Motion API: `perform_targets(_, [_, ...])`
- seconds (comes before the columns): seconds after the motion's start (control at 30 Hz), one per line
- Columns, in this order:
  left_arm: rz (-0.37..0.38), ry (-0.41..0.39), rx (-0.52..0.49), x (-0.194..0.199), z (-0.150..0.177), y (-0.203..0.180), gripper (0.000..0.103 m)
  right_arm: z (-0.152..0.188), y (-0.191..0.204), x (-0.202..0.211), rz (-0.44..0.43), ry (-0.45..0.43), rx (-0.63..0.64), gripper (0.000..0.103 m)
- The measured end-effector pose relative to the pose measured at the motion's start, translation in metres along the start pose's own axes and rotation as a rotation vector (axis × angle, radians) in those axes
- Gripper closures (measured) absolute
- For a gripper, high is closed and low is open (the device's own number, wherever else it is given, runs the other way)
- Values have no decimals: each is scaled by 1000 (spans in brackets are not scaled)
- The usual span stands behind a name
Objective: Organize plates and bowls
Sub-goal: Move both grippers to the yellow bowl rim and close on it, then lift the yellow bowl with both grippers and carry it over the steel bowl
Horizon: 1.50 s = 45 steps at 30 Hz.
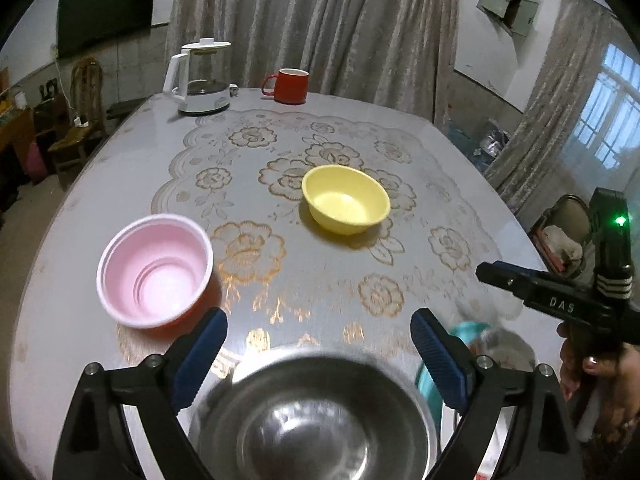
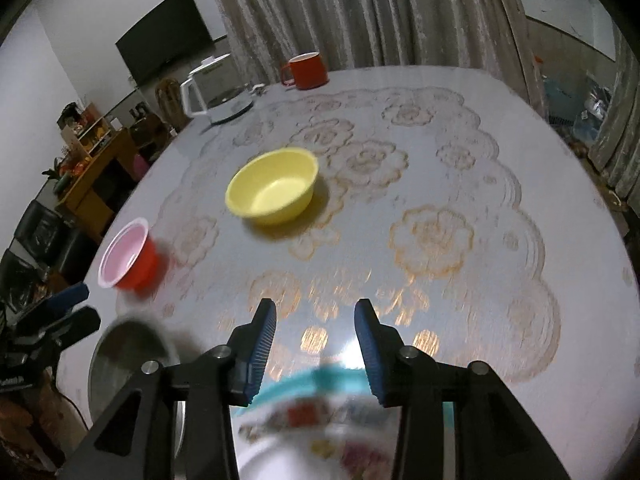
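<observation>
A steel bowl (image 1: pixel 316 420) lies on the table just below my open left gripper (image 1: pixel 318 336); it also shows in the right wrist view (image 2: pixel 128 360). A red bowl with a pink inside (image 1: pixel 156 270) stands to the left, also in the right wrist view (image 2: pixel 128 258). A yellow bowl (image 1: pixel 346 198) sits mid-table, also in the right wrist view (image 2: pixel 274 186). My right gripper (image 2: pixel 316 320) is open above a blurred teal-rimmed patterned plate (image 2: pixel 320 416), seen in the left wrist view (image 1: pixel 472 340). The right gripper body (image 1: pixel 560 300) shows at right.
A white-based glass kettle (image 1: pixel 200 78) and a red mug (image 1: pixel 288 86) stand at the table's far edge. The table (image 1: pixel 440 152) has a floral lace cover. Chairs and a wooden cabinet (image 2: pixel 92 168) stand left of it; curtains hang behind.
</observation>
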<state>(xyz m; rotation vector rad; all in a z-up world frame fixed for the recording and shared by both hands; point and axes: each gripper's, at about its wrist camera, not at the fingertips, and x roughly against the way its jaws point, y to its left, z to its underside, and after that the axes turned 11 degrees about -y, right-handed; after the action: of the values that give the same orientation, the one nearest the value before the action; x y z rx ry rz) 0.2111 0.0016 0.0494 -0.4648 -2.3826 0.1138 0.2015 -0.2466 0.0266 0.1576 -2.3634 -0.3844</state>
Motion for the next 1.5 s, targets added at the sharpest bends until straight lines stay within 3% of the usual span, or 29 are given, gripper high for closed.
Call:
perform_targets(0.17, [-26,11,6,-33,-26,-1,9,-33,-12,-34,1,7,-56,62])
perform_targets(0.4, [-67,49,20,-85,-48,4,9,-62,-23,-96,-100,56,-177,62])
perform_targets(0.67, [-55,128,87,-137,-60,13,13,-73,-26,-152,-66,130,-225,62])
perform_targets(0.77, [-55,158,73,-156,-62,12,25,-72,-23,-165,-88,144,-224,63])
perform_targets(0.87, [-43,196,41,-174,-64,6,42,-69,-25,-173,-105,158,-234,73])
perform_targets(1.03, [-24,244,26,-197,-63,-2,53,-62,-29,-174,-110,166,-229,85])
perform_targets(1.1, [-12,257,6,-202,-61,-8,70,-58,-34,-173,-131,168,-246,88])
perform_targets(1.23, [-1,271,-36,-204,-58,-21,86,-55,-35,-166,-157,168,-260,94])
perform_targets(1.5, [13,235,-104,-178,-55,-37,86,-48,-33,-137,-149,142,-258,94])
